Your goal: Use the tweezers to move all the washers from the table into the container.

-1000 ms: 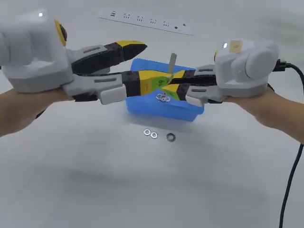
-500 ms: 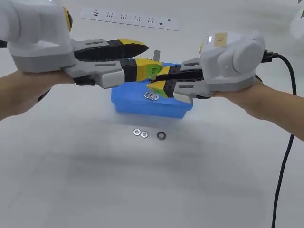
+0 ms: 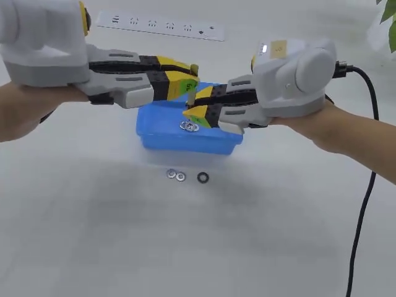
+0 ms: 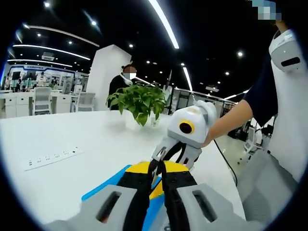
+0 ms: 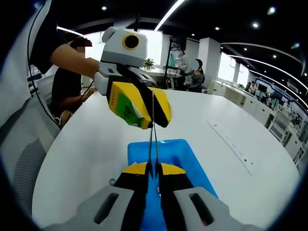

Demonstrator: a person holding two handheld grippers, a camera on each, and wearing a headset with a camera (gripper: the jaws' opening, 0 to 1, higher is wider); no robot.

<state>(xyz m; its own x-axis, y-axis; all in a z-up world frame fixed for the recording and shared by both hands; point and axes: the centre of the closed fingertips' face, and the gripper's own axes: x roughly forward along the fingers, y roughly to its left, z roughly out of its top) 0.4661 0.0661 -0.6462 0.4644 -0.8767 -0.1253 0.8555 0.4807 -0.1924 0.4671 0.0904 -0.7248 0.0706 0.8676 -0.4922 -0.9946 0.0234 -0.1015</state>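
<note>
Task partway, by judgement: few washers point(image 3: 189, 126) lying inside container point(image 3: 154, 137). Three loose washers point(image 3: 180, 177) waiting on table point(image 3: 185, 241), near, at 6 o'clock of container.

Tweezers point(image 5: 152, 139) hanging over container. Right gripper point(image 3: 197, 104) jaws pinching almost closed on one end, left gripper point(image 3: 187, 75) jaws clamping other end.

Tabletop white, plain. Power strip point(image 3: 162, 25) lying at 12 o'clock, cable point(image 3: 365, 185) trailing at 3.

Open office, ceiling lights glowing, plant point(image 4: 138, 102) standing, people sitting behind.

White table point(image 3: 93, 241); blue container point(image 3: 185, 140) is set on it just below right gripper point(image 3: 193, 108) tip; 3 washers point(image 3: 180, 177) are laid nearer than tip; pwr strip point(image 3: 161, 26) beyond.
</note>
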